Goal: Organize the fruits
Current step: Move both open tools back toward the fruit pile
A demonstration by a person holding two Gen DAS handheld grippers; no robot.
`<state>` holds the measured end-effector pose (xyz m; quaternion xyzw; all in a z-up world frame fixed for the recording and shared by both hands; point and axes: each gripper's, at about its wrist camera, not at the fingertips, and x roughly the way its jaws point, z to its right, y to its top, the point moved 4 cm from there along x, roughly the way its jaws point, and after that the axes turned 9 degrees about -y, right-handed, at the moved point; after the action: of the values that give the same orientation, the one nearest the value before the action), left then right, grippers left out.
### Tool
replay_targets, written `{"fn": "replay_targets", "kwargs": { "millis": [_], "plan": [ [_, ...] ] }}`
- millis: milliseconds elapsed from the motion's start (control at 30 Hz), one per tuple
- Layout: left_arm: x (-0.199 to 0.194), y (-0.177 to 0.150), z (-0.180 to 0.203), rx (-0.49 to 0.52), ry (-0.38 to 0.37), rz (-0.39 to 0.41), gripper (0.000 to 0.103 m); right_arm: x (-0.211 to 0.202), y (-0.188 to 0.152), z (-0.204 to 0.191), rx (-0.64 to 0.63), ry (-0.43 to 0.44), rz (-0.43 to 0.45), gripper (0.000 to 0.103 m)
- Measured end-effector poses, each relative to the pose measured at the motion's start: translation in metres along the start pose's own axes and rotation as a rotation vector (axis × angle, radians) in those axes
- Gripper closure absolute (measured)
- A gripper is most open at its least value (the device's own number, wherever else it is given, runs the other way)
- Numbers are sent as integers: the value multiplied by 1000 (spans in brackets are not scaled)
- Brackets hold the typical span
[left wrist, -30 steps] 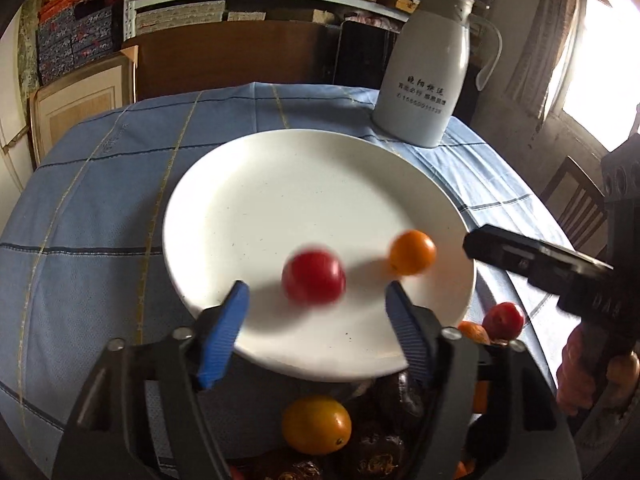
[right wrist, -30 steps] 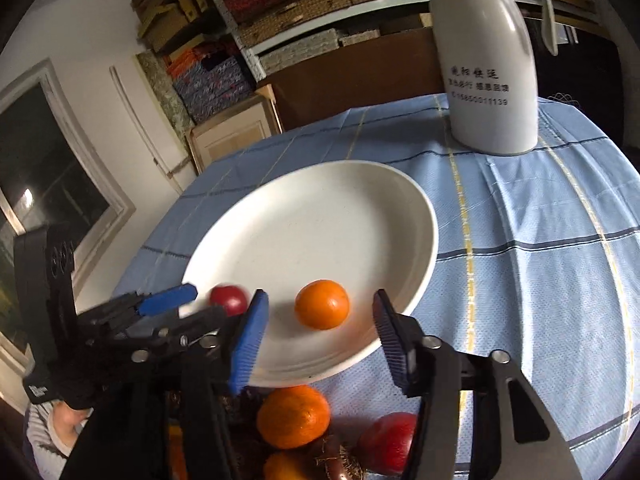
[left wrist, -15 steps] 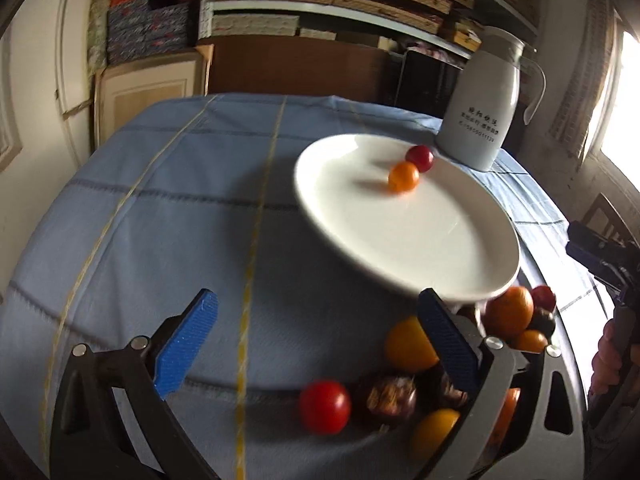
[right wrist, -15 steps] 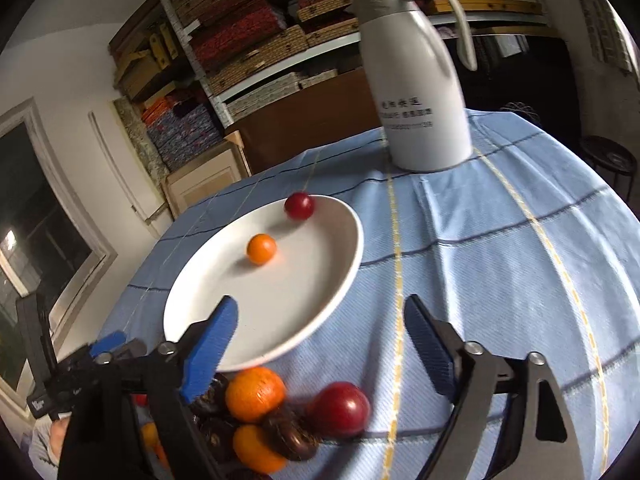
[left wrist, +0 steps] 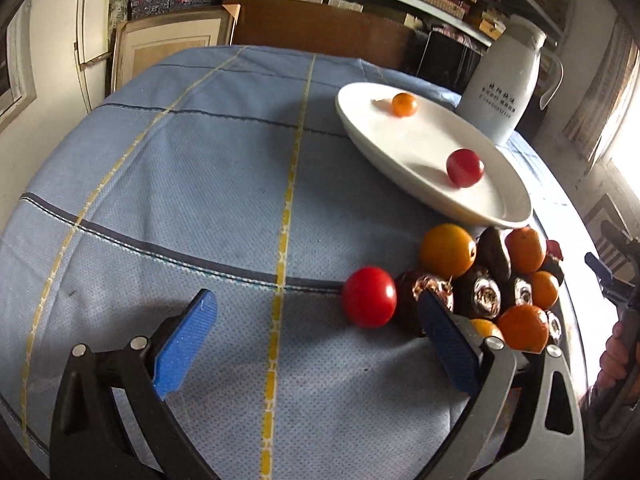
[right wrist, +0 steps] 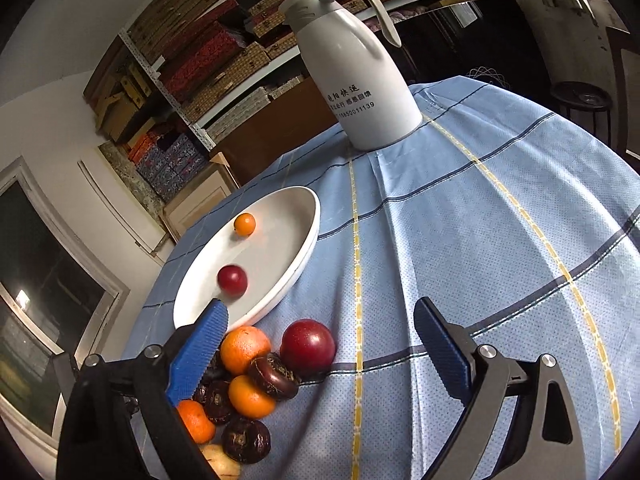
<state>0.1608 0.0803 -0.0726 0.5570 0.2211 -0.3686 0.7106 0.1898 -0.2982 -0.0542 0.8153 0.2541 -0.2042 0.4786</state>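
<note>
A white plate (left wrist: 404,156) (right wrist: 292,256) holds a small orange (left wrist: 404,104) (right wrist: 244,224) and a small red fruit (left wrist: 464,167) (right wrist: 232,279). A pile of oranges (left wrist: 447,251) (right wrist: 244,349), dark brown fruits (left wrist: 482,292) (right wrist: 273,376) and red fruits (left wrist: 369,297) (right wrist: 307,345) lies on the cloth by the plate's near rim. My left gripper (left wrist: 316,340) is open and empty, with the pile by its right finger. My right gripper (right wrist: 322,348) is open and empty above the pile.
A white thermos jug (left wrist: 506,84) (right wrist: 360,76) stands beyond the plate on the blue checked tablecloth (left wrist: 200,184) (right wrist: 480,220). Shelves of boxes line the back wall. The right gripper's blue tip and hand show at the right edge of the left wrist view (left wrist: 612,276).
Both grippers have pulled back from the plate and opened wider. The red fruit has rolled across the plate toward its near side. The pile has come into fuller view.
</note>
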Motion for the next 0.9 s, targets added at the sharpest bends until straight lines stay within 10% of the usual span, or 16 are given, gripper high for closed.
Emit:
{"fn": "replay_targets", "kwargs": {
  "millis": [533,700,900],
  "plan": [
    [-12,6,-19,-7,3,34,21,-2,-3,-6,-26,-1,-6,8],
    [-4,2,11,138,-7,4,22,-2,-4,-11,-60,-9,1,8],
    [0,2,11,111,-112,-18,49,-1,-5,-12,-79,-20,-3,8]
  ]
}}
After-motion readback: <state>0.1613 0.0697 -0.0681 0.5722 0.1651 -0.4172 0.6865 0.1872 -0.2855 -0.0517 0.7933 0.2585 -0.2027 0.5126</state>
